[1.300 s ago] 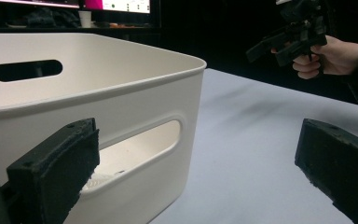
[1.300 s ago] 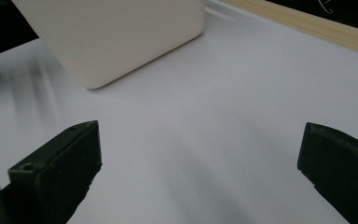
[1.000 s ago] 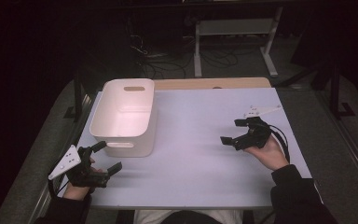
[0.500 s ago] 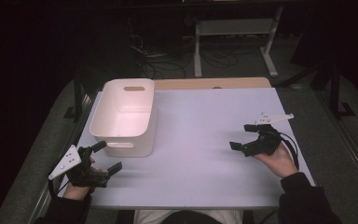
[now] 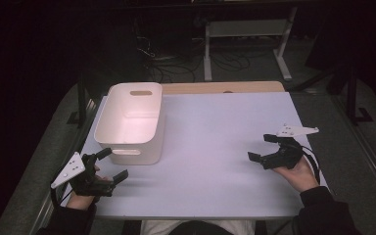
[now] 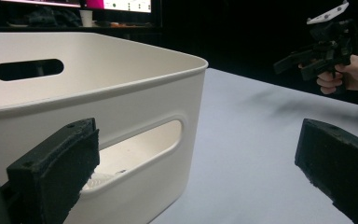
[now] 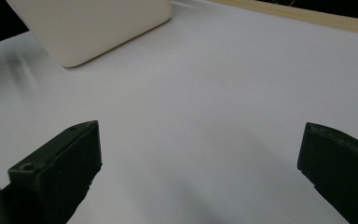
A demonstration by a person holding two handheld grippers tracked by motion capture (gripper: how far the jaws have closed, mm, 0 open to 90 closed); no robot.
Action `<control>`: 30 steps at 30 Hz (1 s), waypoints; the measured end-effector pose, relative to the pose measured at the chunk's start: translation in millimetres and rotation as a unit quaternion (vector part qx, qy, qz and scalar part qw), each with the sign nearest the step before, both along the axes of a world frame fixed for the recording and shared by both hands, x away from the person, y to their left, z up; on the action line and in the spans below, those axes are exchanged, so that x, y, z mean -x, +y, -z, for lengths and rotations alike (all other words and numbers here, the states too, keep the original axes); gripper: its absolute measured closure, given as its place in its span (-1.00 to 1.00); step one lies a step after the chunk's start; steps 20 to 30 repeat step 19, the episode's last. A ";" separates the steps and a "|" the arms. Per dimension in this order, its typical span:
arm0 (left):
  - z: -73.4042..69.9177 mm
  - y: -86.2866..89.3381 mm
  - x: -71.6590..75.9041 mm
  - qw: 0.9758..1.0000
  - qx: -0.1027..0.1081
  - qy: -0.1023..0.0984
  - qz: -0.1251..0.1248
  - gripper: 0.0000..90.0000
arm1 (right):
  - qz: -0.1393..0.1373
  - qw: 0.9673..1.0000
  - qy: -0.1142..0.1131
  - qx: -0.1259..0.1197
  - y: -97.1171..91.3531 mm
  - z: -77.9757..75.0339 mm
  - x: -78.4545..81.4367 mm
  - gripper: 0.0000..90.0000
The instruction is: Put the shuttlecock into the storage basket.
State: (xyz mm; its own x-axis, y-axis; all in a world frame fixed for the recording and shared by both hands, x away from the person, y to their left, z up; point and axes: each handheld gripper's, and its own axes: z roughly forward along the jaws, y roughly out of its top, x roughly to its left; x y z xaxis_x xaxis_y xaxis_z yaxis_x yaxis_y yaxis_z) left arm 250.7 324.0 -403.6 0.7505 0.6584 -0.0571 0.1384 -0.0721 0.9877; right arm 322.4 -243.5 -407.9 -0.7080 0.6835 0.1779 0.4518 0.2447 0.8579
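Flanking white bin (image 5: pixel 129 122) on table (image 5: pixel 215 127): left gripper (image 5: pixel 108 166), right gripper (image 5: pixel 265 149), jaws wide apart, holding nothing; bin's interior partly hidden.

The bin (image 5: pixel 129 122) sits on the table (image 5: pixel 215 122) at its left rear, the left claw (image 5: pixel 108 165) just before it, the right claw (image 5: pixel 260 148) well apart at the right.

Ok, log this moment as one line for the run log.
left tool: open, beside white bin | right tool: open, above table | bin: nothing visible inside
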 end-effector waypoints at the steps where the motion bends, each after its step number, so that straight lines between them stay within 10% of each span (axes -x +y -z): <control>1: 0.0 0.0 0.0 1.000 0.000 0.000 0.000 -1.00 | 0.003 1.000 -0.003 0.000 -2.0 0.6 1.6 -1.00; 30: -0.2 -0.1 -0.4 1.000 -0.003 0.000 -0.002 -1.00 | 0.026 1.000 -0.013 -0.004 -22.4 12.7 19.0 -1.00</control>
